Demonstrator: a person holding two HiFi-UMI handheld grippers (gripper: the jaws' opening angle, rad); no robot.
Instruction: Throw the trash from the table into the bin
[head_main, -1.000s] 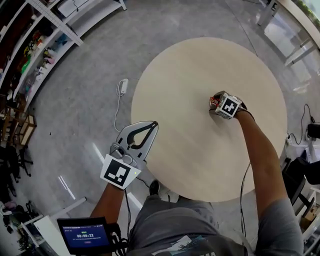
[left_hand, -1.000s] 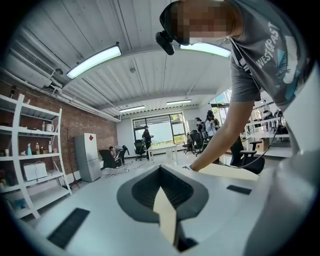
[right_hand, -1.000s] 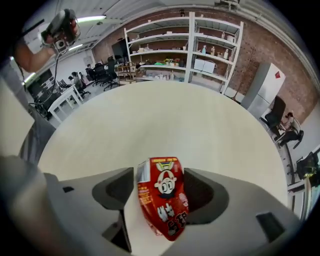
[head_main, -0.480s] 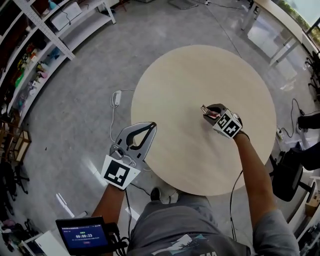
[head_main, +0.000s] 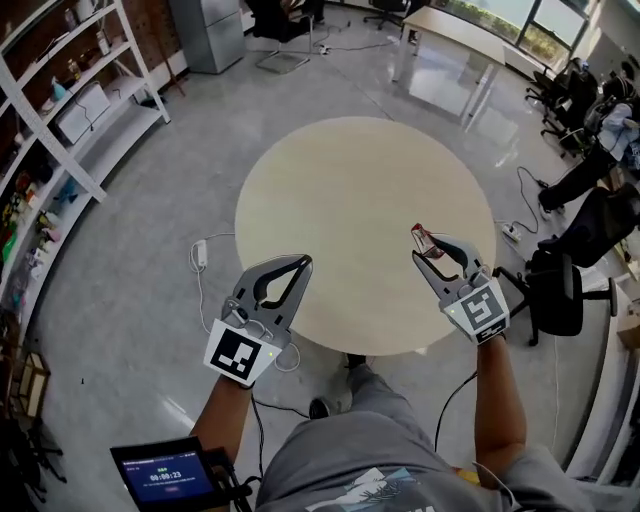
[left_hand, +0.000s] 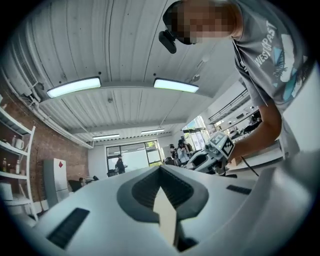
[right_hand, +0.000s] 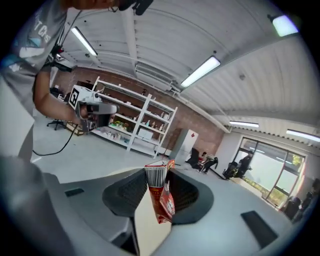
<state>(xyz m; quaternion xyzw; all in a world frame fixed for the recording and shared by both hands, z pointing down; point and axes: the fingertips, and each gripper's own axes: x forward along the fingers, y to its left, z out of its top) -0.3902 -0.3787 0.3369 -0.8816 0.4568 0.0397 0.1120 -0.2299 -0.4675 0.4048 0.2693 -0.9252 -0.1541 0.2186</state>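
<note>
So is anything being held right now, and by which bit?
Yes. The right gripper pinches a red snack wrapper by its lower half; the barcode end sticks out past the tips. The left gripper is shut and holds nothing.

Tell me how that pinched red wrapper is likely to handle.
Probably light and floppy: the red wrapper looks thin and creased, pinched flat in the right gripper, whose jaws have just closed. Its smooth print suggests it may slip.
</note>
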